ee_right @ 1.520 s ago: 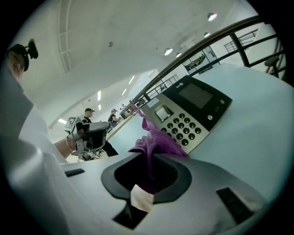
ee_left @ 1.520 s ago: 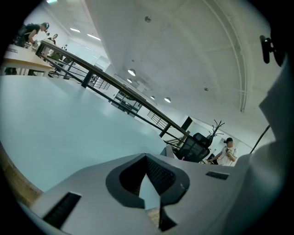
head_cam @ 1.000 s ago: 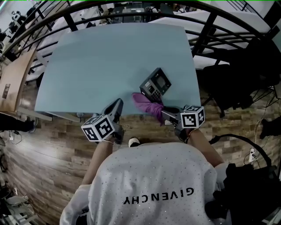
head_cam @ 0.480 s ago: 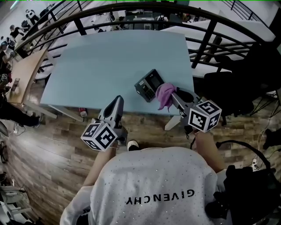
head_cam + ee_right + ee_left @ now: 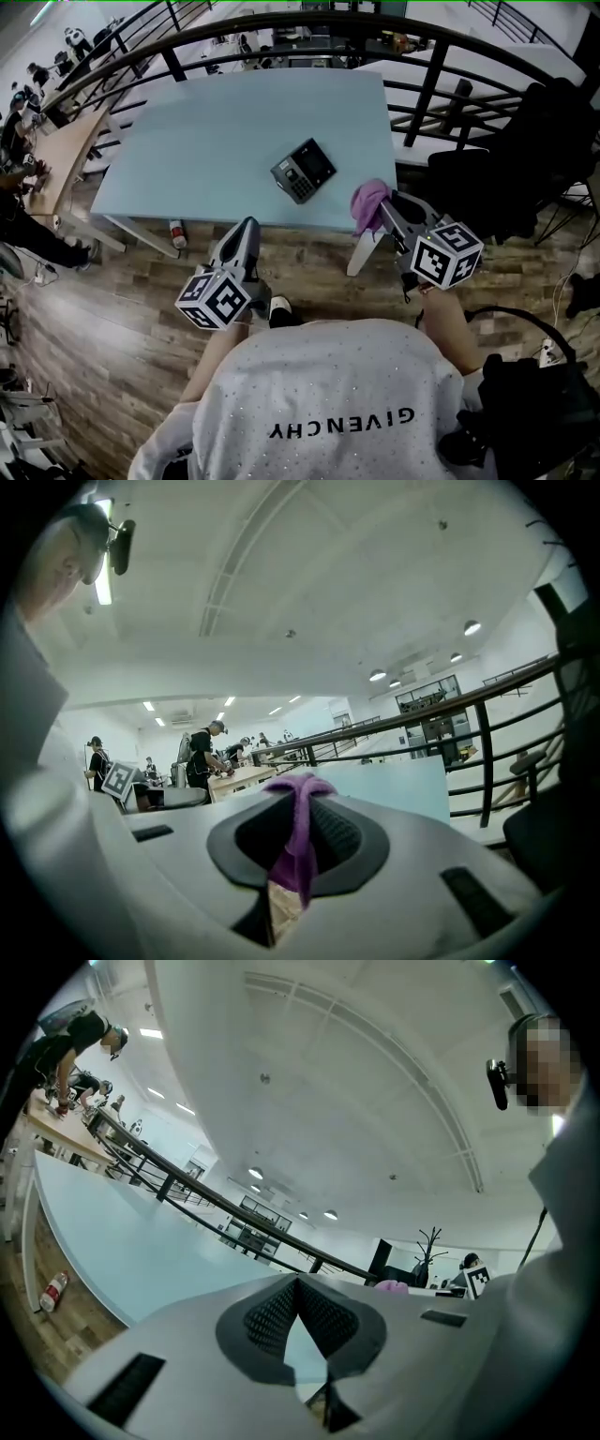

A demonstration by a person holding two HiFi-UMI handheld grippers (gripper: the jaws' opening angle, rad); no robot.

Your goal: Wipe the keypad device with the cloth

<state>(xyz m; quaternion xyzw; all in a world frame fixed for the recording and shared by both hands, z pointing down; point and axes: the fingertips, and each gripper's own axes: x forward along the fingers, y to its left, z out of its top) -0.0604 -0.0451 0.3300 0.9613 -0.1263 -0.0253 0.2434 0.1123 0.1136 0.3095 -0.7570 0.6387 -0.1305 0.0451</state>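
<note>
The right tongs (image 5: 389,211) pinch the purple cloth (image 5: 368,201) off the surface (image 5: 206,131), four o'clock from the keypad device (image 5: 304,171), seemingly between wipes; the left tongs (image 5: 246,234) idle, closed and empty.

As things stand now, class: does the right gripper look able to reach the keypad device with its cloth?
Probably yes. The right gripper, shut on the purple cloth, hangs just off the table's near edge; only bare tabletop separates it from the keypad device, and the left gripper stands aside.
</note>
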